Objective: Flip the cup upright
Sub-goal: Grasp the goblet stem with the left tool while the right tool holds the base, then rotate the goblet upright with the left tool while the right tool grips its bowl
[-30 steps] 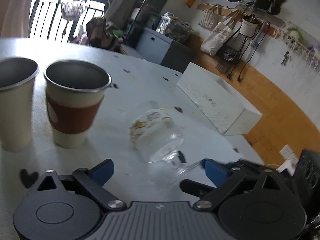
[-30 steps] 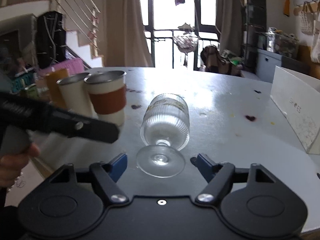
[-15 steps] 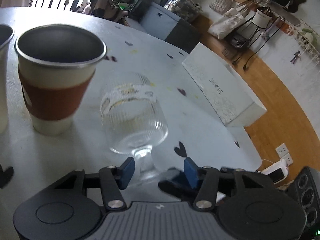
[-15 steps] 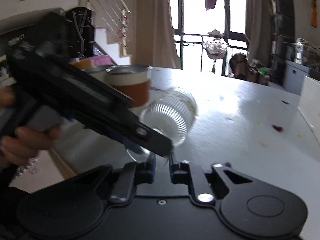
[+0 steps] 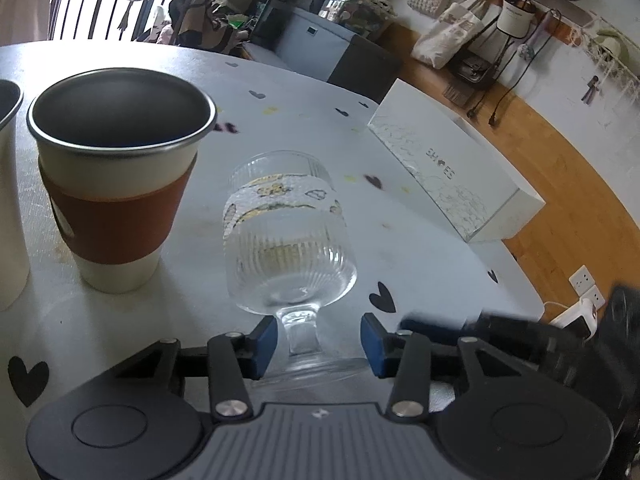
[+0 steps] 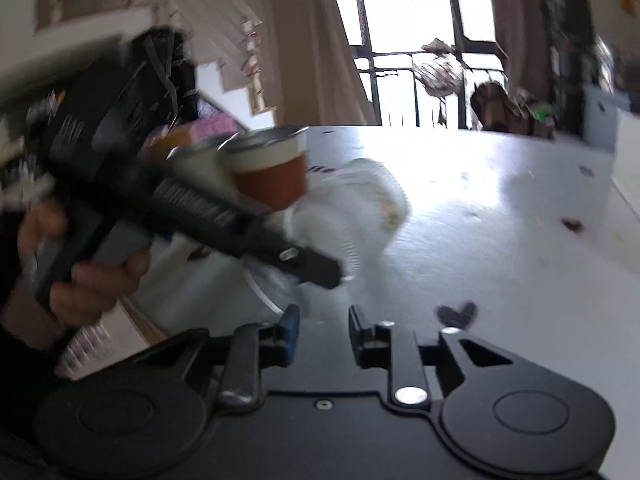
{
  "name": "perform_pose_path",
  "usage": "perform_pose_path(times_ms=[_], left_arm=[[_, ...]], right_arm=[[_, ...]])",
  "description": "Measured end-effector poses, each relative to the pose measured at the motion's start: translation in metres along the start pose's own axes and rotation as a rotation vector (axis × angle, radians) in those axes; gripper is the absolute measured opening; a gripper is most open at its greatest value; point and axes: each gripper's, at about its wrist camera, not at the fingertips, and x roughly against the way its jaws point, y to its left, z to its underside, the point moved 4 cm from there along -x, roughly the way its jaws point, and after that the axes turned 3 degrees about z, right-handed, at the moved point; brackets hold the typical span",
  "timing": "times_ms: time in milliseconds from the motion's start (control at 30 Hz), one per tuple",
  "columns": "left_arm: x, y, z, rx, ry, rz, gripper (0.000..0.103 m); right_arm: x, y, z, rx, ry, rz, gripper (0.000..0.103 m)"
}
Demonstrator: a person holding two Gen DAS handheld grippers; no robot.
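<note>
A clear ribbed stemmed glass cup stands upright on the white table in the left wrist view, bowl up, foot on the table. My left gripper is open, its blue pads on either side of the stem without touching it. In the blurred right wrist view the cup appears behind the left gripper's black body. My right gripper is partly open and empty, to the right of the cup's foot.
Two metal-rimmed paper cups stand left of the glass: one with a brown sleeve, one plain white. A white shoe box lies at the table's right. The table edge drops to a wooden floor.
The glass went from lying on its side to standing upright. My left gripper closed around the stem and has opened again. My right gripper, shut half a second ago, has opened partly and pulled back.
</note>
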Motion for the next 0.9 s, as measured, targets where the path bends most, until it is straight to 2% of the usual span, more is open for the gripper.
perform_pose_path(times_ms=[67,133,167,233,467,567,633,667,733,833,900], left_arm=[[0.000,-0.001,0.001,-0.014,-0.005,-0.003,0.047],[0.000,-0.002,0.002,-0.023,-0.012,-0.003,0.047],[0.001,-0.002,0.002,-0.027,-0.018,-0.003,0.047],[0.001,-0.003,0.004,-0.036,-0.028,-0.004,0.047],[0.003,-0.013,0.012,-0.114,-0.063,-0.034,0.048],[0.004,-0.017,0.014,-0.141,-0.071,-0.034,0.048],[0.004,-0.017,0.015,-0.146,-0.078,-0.032,0.048],[0.005,-0.017,0.015,-0.147,-0.078,-0.025,0.047],[0.002,-0.017,0.015,-0.163,-0.075,-0.019,0.046],[-0.004,-0.018,0.015,-0.184,-0.085,-0.056,0.050],[-0.007,-0.017,0.014,-0.187,-0.096,-0.086,0.062]], right_arm=[[0.007,-0.023,-0.014,-0.174,-0.019,-0.049,0.045],[0.005,-0.045,-0.027,-0.368,-0.025,-0.116,0.069],[0.001,-0.054,-0.033,-0.453,-0.018,-0.153,0.072],[-0.015,-0.065,-0.043,-0.542,0.018,-0.182,0.074],[-0.081,-0.074,-0.057,-0.702,0.214,-0.246,0.078],[-0.102,-0.072,-0.054,-0.719,0.251,-0.284,0.081],[-0.111,-0.069,-0.056,-0.720,0.244,-0.301,0.074],[-0.112,-0.066,-0.058,-0.697,0.242,-0.294,0.073],[-0.106,-0.056,-0.064,-0.628,0.215,-0.281,0.073],[-0.090,-0.046,-0.078,-0.507,0.154,-0.238,0.073],[-0.076,-0.034,-0.090,-0.393,0.097,-0.186,0.073]])
